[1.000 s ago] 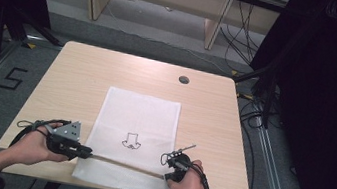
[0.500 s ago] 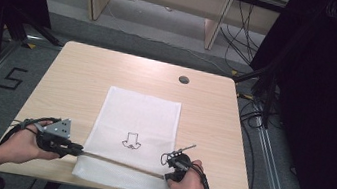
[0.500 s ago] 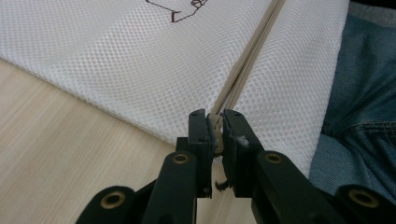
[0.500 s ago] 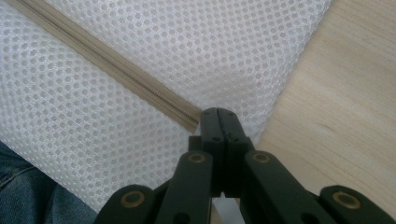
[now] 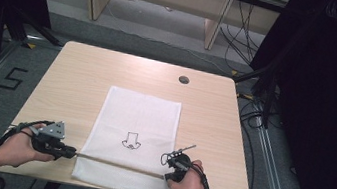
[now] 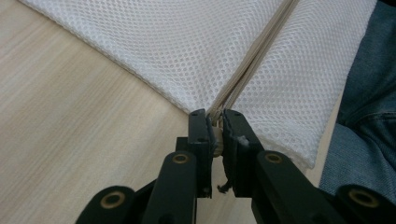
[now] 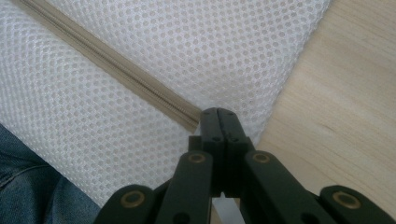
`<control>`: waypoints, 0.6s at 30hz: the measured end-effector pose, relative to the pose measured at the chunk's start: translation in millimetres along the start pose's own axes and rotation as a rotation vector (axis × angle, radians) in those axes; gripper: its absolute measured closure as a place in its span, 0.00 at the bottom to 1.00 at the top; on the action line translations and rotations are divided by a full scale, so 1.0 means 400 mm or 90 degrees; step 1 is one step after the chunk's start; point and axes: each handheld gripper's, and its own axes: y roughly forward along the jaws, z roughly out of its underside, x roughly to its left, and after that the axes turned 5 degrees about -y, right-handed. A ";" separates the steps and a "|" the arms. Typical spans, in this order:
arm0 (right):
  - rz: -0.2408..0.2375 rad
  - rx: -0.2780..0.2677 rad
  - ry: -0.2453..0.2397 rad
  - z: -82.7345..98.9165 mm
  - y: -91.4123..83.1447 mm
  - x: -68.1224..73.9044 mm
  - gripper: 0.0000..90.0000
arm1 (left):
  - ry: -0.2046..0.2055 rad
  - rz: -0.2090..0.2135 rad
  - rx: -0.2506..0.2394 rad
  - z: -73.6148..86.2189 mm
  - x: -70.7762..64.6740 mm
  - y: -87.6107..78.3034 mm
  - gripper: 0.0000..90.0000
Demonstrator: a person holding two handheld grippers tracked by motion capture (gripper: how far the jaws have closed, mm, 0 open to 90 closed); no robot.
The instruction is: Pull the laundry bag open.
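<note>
A white mesh bag (image 5: 138,115) lies flat on the wooden table (image 5: 82,81), with a small black drawing (image 5: 131,141) on it. A beige zipper (image 5: 120,164) runs across its near end. My left gripper (image 5: 73,151) is shut on the zipper's left end, just past the bag's left edge. In the left gripper view the jaws (image 6: 215,119) pinch the zipper (image 6: 252,60) where the mesh (image 6: 187,46) comes to a point. My right gripper (image 5: 167,174) is shut on the bag at the zipper's right end; its jaws (image 7: 218,114) meet beside the zipper (image 7: 116,63).
A round cable hole (image 5: 184,79) sits at the table's far right. The bag's near edge hangs over the table's front edge, above the person's jeans (image 6: 369,116). A "5" mark (image 5: 11,78) is on the floor at left. Dark equipment and cables stand at right.
My left gripper has moved left and slightly down toward the table, still pinching the zipper end, and the bag's corner is drawn out with it. The right gripper has kept still.
</note>
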 end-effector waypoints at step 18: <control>-0.008 -0.016 -0.018 0.001 0.003 -0.010 1.00 | -0.021 -0.008 -0.079 -0.002 -0.001 -0.027 0.71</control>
